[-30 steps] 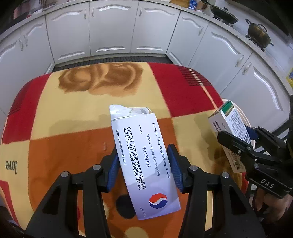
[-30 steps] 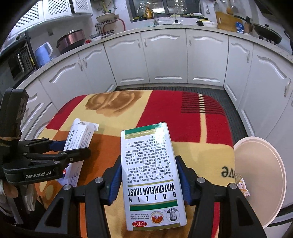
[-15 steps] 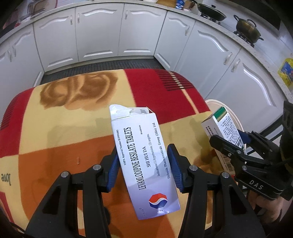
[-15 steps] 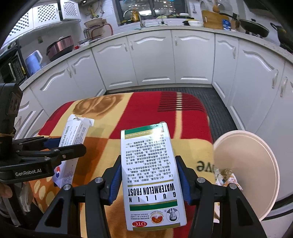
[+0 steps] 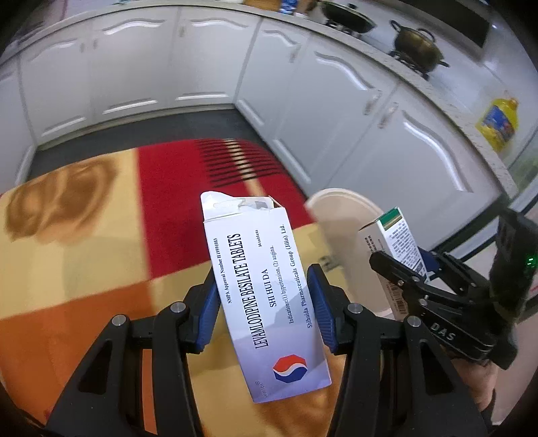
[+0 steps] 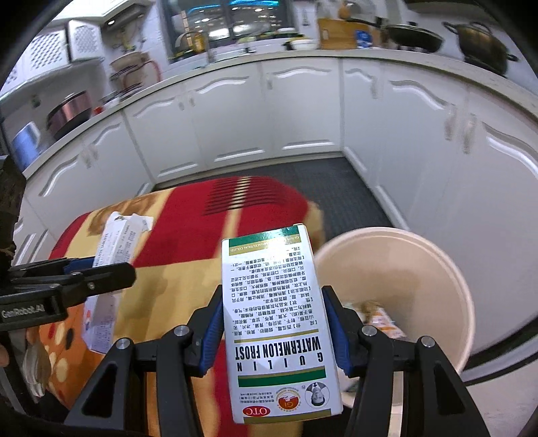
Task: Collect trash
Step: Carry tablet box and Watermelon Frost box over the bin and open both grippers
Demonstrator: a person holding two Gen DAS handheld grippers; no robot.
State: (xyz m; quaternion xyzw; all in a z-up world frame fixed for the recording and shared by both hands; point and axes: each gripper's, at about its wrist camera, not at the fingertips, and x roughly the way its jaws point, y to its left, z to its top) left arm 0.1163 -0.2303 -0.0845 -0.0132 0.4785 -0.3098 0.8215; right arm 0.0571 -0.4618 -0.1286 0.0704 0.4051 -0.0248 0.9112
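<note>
The cream trash bin (image 6: 433,265) stands just past the blanket-covered surface's (image 6: 175,279) right edge, open floor beyond. The right gripper (image 6: 274,331) clamps the Watermelon Frost box (image 6: 275,316) near the bin's rim; the left gripper (image 5: 262,304) clamps the tablet box (image 5: 265,289) over the surface's right edge.

White cabinets (image 6: 296,111) curve around a dark floor (image 6: 336,181). Above the cabinets, the pale worktop (image 6: 235,64) carries dark pots (image 6: 484,43); a lit window (image 6: 228,16) sits behind the worktop.
</note>
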